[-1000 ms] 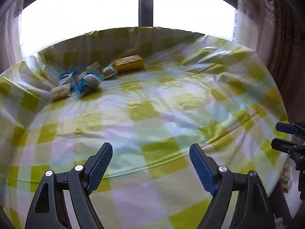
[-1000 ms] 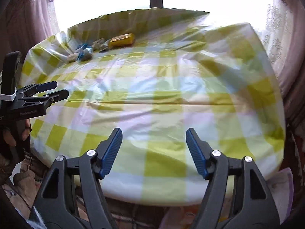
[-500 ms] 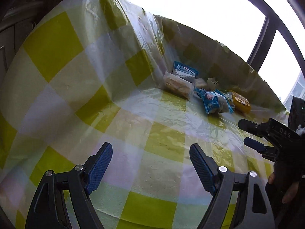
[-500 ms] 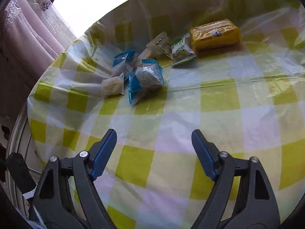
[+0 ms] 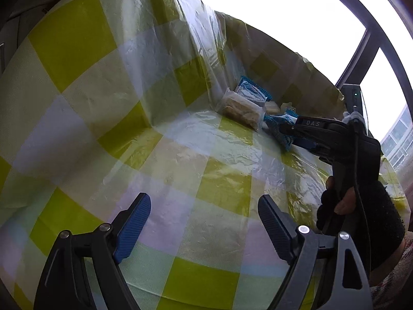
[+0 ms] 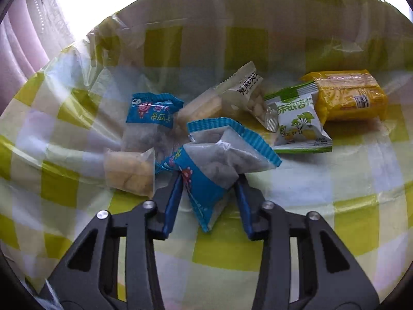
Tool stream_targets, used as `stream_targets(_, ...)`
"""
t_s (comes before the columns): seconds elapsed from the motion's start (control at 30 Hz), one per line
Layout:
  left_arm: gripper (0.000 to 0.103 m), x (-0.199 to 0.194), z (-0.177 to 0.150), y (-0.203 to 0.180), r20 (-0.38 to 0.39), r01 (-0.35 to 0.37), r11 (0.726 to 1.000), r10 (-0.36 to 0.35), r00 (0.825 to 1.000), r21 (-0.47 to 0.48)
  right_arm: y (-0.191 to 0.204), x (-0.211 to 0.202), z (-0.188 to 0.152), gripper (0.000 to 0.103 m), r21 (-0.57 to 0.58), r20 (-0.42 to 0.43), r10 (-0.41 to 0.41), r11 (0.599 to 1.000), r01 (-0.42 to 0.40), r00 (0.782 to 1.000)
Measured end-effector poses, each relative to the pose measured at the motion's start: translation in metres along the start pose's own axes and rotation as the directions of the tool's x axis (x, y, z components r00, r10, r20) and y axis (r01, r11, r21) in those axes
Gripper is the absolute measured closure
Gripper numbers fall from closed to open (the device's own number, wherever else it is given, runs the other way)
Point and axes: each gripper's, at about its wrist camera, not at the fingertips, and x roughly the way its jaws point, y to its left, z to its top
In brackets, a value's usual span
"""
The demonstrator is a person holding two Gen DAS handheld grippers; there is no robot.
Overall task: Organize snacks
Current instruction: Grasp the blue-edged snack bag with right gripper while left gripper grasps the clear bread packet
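Right tongs (image 6: 209,193): blue ribbed pads sit on either side of the nearest snack, a crinkled blue-and-clear plastic pouch with a pink cartoon print (image 6: 214,165). The pads look to be pressing its lower, narrower part, and the film is bunched between them, so I read this as a grip on the pouch. Whether it has left the surface cannot be told.

Left tongs (image 5: 204,222): spread wide, empty, hovering over a bare stretch of the yellow-green checked plastic-covered surface (image 5: 180,155), well apart from the pile.

Pile sits at the far corner, where the cloth turns up against the window. Just beside the gripped pouch lie a small clear packet of pale biscuit pieces (image 6: 129,173), a second blue-topped pouch (image 6: 149,121), a long clear wrapper with black print (image 6: 232,98), a green-and-white sachet with a leaf drawing (image 6: 299,124) and a yellow wrapped block (image 6: 348,95).

Step in hand, as judged: lift this pouch out of the cluster.

Notes for doing it well:
- The grip is on loose film near one end, so it may slip; hold it firmly.
- Lift straight up first, since the biscuit packet touches the pouch and could drag along.
- Move slowly; the surface film is slick and wrinkled.
- Keep the left tongs clear until the pouch is free.
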Motion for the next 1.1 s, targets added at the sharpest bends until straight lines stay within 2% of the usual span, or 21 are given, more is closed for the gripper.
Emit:
stream_targets(0.03, 0.016, 0.003, 0.002, -0.005, -0.019, -0.015, 1.0, 0.015, 1.0, 0.024, -0.008, -0.01, -0.004, 0.076, -0.015, -0.001, 0.025, 1.0, -0.025, 1.0)
stream_targets(0.13, 0.016, 0.018, 0.017, -0.018, -0.068, 0.01, 0.999, -0.007, 0.998, 0.042, -0.035, -0.056, -0.027, 0.086, -0.084, 0.019, 0.085, 0.993, -0.083, 0.996)
stream_targets(0.2, 0.016, 0.035, 0.036, -0.029, -0.078, 0.015, 0.999, -0.013, 0.997, 0.029, -0.05, -0.085, -0.046, 0.089, -0.135, 0.036, 0.103, 0.986, -0.097, 0.994)
stream_targets(0.3, 0.016, 0.069, 0.069, -0.046, -0.077, 0.01, 0.998, -0.016, 0.997, -0.068, -0.067, -0.117, -0.074, 0.089, -0.174, 0.04, 0.101, 0.98, -0.093, 0.994)
stream_targets(0.4, 0.016, 0.102, 0.099, -0.054, -0.076, -0.051, 0.968, 0.033, 0.997, -0.245, -0.083, -0.136, -0.097, 0.089, -0.155, 0.031, 0.118, 0.982, -0.112, 0.993)
stream_targets(0.47, 0.016, 0.122, 0.115, -0.059, -0.089, -0.14, 0.932, 0.116, 0.989, -0.334, -0.089, -0.147, -0.109, 0.089, -0.143, 0.029, 0.128, 0.982, -0.123, 0.991)
stream_targets(0.57, 0.013, 0.143, 0.133, -0.067, -0.111, -0.258, 0.893, 0.233, 0.966, -0.368, -0.098, -0.157, -0.121, 0.089, -0.119, 0.024, 0.148, 0.982, -0.144, 0.989)
stream_targets(0.63, 0.013, 0.151, 0.137, -0.075, -0.122, -0.331, 0.887, 0.308, 0.944, -0.322, -0.1, -0.161, -0.127, 0.089, -0.126, 0.021, 0.147, 0.982, -0.143, 0.989)
stream_targets(0.7, 0.015, 0.156, 0.133, -0.087, -0.161, -0.367, 0.912, 0.341, 0.926, -0.184, -0.101, -0.164, -0.129, 0.089, -0.137, 0.013, 0.15, 0.98, -0.147, 0.989)
stream_targets(0.77, 0.039, 0.15, 0.119, -0.096, -0.15, -0.397, 0.917, 0.388, 0.909, -0.035, -0.107, -0.171, -0.129, 0.089, -0.117, 0.013, 0.167, 0.979, -0.165, 0.986)
stream_targets(0.8, 0.046, 0.142, 0.109, -0.098, -0.133, -0.383, 0.923, 0.384, 0.914, 0.03, -0.111, -0.174, -0.127, 0.089, -0.101, 0.015, 0.178, 0.979, -0.176, 0.984)
stream_targets(0.83, 0.057, 0.131, 0.099, -0.097, -0.118, -0.369, 0.926, 0.376, 0.919, 0.077, -0.114, -0.176, -0.127, 0.086, -0.09, 0.011, 0.181, 0.98, -0.18, 0.983)
stream_targets(0.87, 0.059, 0.12, 0.09, -0.091, -0.122, -0.349, 0.933, 0.357, 0.926, 0.088, -0.117, -0.178, -0.125, 0.078, -0.084, 0.008, 0.173, 0.982, -0.172, 0.985)
stream_targets(0.9, 0.058, 0.11, 0.083, -0.085, -0.128, -0.323, 0.942, 0.333, 0.934, 0.094, -0.119, -0.178, -0.124, 0.07, -0.079, 0.005, 0.159, 0.984, -0.158, 0.987)
stream_targets(0.93, 0.058, 0.103, 0.078, -0.079, -0.132, -0.308, 0.946, 0.32, 0.938, 0.105, -0.121, -0.179, -0.123, 0.052, -0.073, 0.005, 0.15, 0.986, -0.149, 0.989)
stream_targets(0.97, 0.057, 0.098, 0.075, -0.074, -0.13, -0.293, 0.95, 0.306, 0.943, 0.109, -0.121, -0.178, -0.122, 0.039, -0.068, 0.001, 0.149, 0.987, -0.148, 0.989)
stream_targets(1.0, 0.054, 0.094, 0.073, -0.07, -0.125, -0.266, 0.958, 0.279, 0.952, 0.107, -0.119, -0.177, -0.121, 0.037, -0.064, -0.007, 0.15, 0.987, -0.151, 0.989)
stream_targets(1.03, 0.042, 0.093, 0.072, -0.067, -0.119, -0.248, 0.963, 0.261, 0.958, 0.109, -0.115, -0.174, -0.121, 0.037, -0.058, -0.023, 0.151, 0.987, -0.152, 0.988)
stream_targets(1.07, 0.027, 0.094, 0.072, -0.063, -0.118, -0.258, 0.96, 0.269, 0.956, 0.106, -0.109, -0.17, -0.121, 0.037, -0.053, -0.044, 0.152, 0.987, -0.154, 0.987)
stream_targets(1.1, 0.022, 0.096, 0.072, -0.06, -0.119, -0.268, 0.959, 0.278, 0.953, 0.095, -0.101, -0.166, -0.123, 0.037, -0.052, -0.063, 0.152, 0.986, -0.156, 0.986)
